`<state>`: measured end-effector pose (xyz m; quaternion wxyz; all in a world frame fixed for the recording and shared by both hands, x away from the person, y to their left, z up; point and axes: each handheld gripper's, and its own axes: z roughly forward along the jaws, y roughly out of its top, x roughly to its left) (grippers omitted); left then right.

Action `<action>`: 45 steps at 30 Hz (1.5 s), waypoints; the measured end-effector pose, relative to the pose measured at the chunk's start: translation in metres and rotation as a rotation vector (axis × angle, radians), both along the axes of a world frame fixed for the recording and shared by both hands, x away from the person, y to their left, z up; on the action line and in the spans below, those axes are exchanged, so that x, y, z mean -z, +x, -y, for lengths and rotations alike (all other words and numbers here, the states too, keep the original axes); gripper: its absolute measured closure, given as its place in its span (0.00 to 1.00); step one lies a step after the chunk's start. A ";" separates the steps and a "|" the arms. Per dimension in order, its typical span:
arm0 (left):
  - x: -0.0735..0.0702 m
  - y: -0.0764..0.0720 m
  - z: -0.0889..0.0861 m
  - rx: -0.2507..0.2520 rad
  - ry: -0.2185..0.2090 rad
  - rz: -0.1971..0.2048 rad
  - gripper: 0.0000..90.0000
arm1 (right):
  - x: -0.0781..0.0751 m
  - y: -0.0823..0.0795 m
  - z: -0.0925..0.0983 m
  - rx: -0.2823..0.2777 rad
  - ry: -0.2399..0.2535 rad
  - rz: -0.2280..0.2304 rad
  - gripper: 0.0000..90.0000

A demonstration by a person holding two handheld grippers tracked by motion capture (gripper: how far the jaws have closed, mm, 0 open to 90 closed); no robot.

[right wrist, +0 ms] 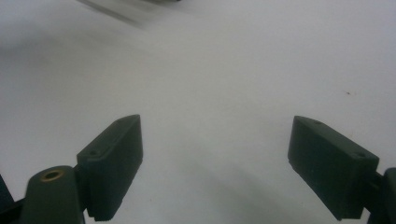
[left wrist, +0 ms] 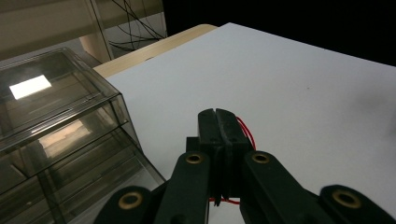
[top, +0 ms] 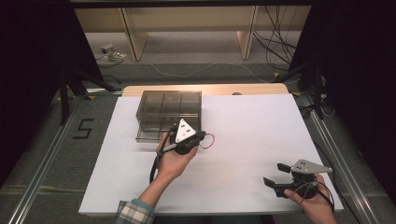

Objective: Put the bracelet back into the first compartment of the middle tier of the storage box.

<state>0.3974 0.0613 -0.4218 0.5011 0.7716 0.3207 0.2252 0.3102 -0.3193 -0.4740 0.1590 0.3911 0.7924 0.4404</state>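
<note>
My left gripper (top: 201, 136) hovers over the white sheet just right of a smoky clear drawer box (top: 161, 103). Its jaws are pressed together (left wrist: 218, 126), and a thin red wire (left wrist: 246, 132) loops out from between them. In the high view the red wire (top: 209, 141) curls beside the jaw tips. My right gripper (top: 274, 174) rests low at the front right of the table, its jaws spread wide. Nothing lies between the right gripper's fingers (right wrist: 215, 163), just bare white surface.
The drawer box (left wrist: 56, 140) stands close on the left of the left gripper, with several compartments under its lid. The white sheet (top: 252, 126) covers a wooden table (top: 210, 88). Dark stands, shelves and cables lie beyond the far edge.
</note>
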 end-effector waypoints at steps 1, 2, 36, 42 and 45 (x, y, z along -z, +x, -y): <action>0.000 0.000 -0.002 -0.003 0.002 0.001 1.00 | 0.000 0.000 0.000 -0.001 0.000 0.000 0.21; 0.000 0.000 -0.003 -0.007 -0.003 0.002 1.00 | 0.000 0.000 0.000 0.000 0.001 0.000 0.21; -0.010 0.006 -0.043 -0.107 -0.011 0.024 1.00 | -0.001 0.000 0.000 0.000 -0.002 -0.003 0.21; -0.011 0.007 -0.049 -0.124 -0.016 0.025 1.00 | 0.000 0.000 0.000 0.000 0.001 -0.001 0.21; -0.012 0.008 -0.051 -0.130 -0.017 0.027 1.00 | 0.000 0.000 0.000 0.000 0.001 -0.002 0.21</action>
